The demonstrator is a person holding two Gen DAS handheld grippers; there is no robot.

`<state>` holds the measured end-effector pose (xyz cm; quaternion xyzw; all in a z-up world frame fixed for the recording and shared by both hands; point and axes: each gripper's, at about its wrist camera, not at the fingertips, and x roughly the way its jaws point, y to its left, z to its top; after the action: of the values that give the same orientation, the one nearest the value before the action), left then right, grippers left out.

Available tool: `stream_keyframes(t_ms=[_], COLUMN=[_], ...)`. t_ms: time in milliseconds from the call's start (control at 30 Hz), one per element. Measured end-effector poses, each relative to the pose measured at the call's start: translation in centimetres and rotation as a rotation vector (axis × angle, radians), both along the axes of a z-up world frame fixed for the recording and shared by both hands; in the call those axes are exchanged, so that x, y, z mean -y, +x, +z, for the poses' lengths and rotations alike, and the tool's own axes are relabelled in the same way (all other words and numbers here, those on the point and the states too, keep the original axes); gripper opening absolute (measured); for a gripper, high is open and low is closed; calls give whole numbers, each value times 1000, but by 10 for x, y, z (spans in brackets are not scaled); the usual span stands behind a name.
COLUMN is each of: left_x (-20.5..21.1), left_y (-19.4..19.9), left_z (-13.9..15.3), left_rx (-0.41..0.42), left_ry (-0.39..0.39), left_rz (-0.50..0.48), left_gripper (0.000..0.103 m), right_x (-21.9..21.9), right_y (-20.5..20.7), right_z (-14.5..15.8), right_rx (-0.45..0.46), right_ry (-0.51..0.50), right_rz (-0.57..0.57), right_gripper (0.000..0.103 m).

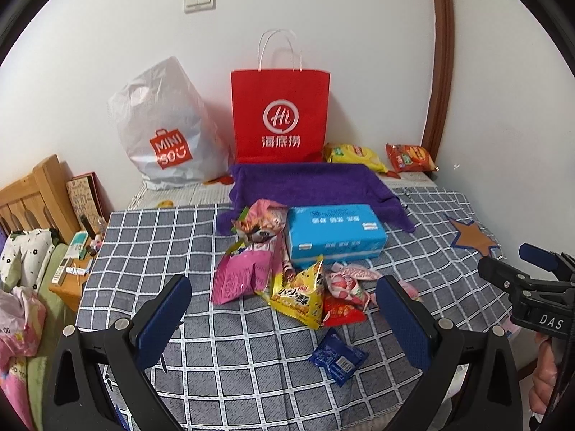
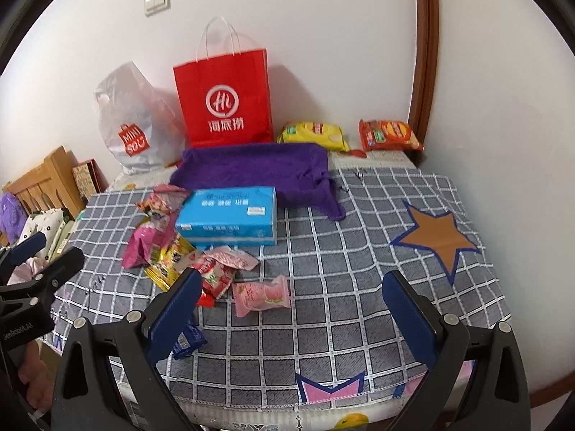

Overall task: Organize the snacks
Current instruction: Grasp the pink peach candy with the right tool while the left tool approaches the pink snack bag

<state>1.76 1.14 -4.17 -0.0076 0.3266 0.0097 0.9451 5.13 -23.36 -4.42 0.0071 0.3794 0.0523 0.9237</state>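
On the checked blanket (image 1: 222, 359) ahead of you, the snack packets (image 1: 287, 280) lie heaped just left of and nearer than the blue tissue box (image 1: 336, 233); a pink packet (image 2: 261, 293) sits apart. Your left gripper (image 1: 284, 319) and right gripper (image 2: 291, 314) both hover spread wide, holding nothing.

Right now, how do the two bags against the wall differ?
The red bag is stiff paper, standing upright and square with white cord handles; the white bag is soft crinkled plastic, slumped, with a cut-out handle. The red bag carries a white round logo, the white bag a red square one. Both stand behind the purple cloth.
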Motion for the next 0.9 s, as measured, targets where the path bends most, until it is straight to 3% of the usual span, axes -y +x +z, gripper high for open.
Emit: stream_keyframes(t_ms=[267,767,900], left_x=[-14,-39,-50], left_y=[16,45,52], left_z=[-27,-66,-73], left_rx=[-59,-171,-191], left_ry=[-11,-38,-76], left_rz=[26,46,45], left_gripper=[103,103,103], right_x=[-8,-26,-37], right_y=[15,66,77], right_z=[-35,-110,-129], right_rx=[-43,-213,-250], right_ry=[-19,16,-6], right_rz=[35,92,124], right_gripper=[99,92,92])
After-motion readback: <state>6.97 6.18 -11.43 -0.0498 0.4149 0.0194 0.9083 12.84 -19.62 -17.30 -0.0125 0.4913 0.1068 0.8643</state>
